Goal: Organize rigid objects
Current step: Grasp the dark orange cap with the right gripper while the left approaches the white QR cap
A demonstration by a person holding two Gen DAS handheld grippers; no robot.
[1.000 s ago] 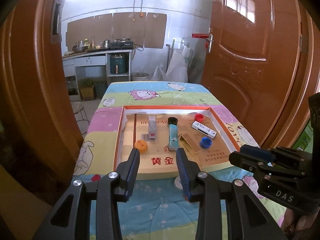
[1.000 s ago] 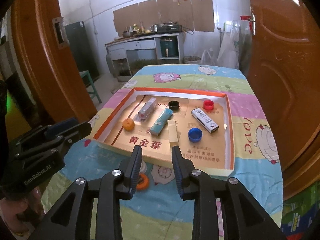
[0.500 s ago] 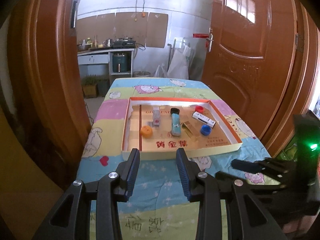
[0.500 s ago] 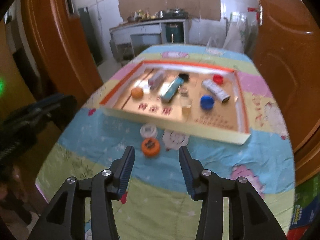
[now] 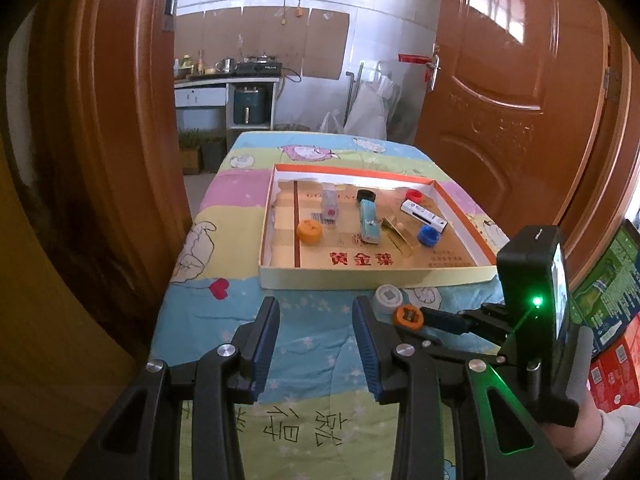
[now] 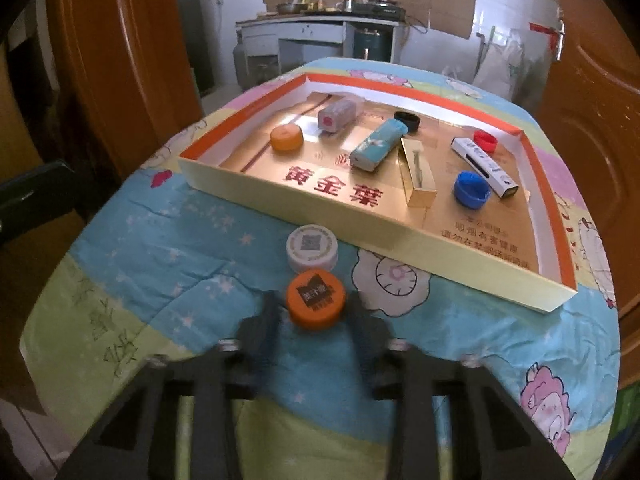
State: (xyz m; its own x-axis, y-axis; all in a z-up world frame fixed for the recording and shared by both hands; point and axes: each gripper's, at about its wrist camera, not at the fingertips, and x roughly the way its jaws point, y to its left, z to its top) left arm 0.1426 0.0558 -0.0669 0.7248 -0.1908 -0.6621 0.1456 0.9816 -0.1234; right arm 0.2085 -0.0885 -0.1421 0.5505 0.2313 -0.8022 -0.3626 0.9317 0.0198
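An orange cap (image 6: pixel 315 299) lies on the tablecloth between the open jaws of my right gripper (image 6: pixel 314 314), with a finger on each side of it. A white cap (image 6: pixel 312 246) lies just beyond it, next to the cardboard tray (image 6: pixel 304 205). Both caps also show in the left wrist view, the orange cap (image 5: pixel 408 315) and the white cap (image 5: pixel 388 296). The tray (image 5: pixel 360 278) holds an orange cap, a blue cap, a red cap, a black cap, a teal lighter, a gold box, a white box and a clear box. My left gripper (image 5: pixel 316 344) is open and empty, held above the cloth in front of the tray.
The table is narrow, with brown doors (image 5: pixel 500 120) close on both sides. A kitchen counter (image 6: pixel 316 28) stands in the room beyond. Coloured boxes (image 5: pixel 616 308) lie at the right, below the table edge.
Both grippers pulled back from the tray. The right gripper then dropped low to the cloth, and its jaws now stand on both sides of the orange cap.
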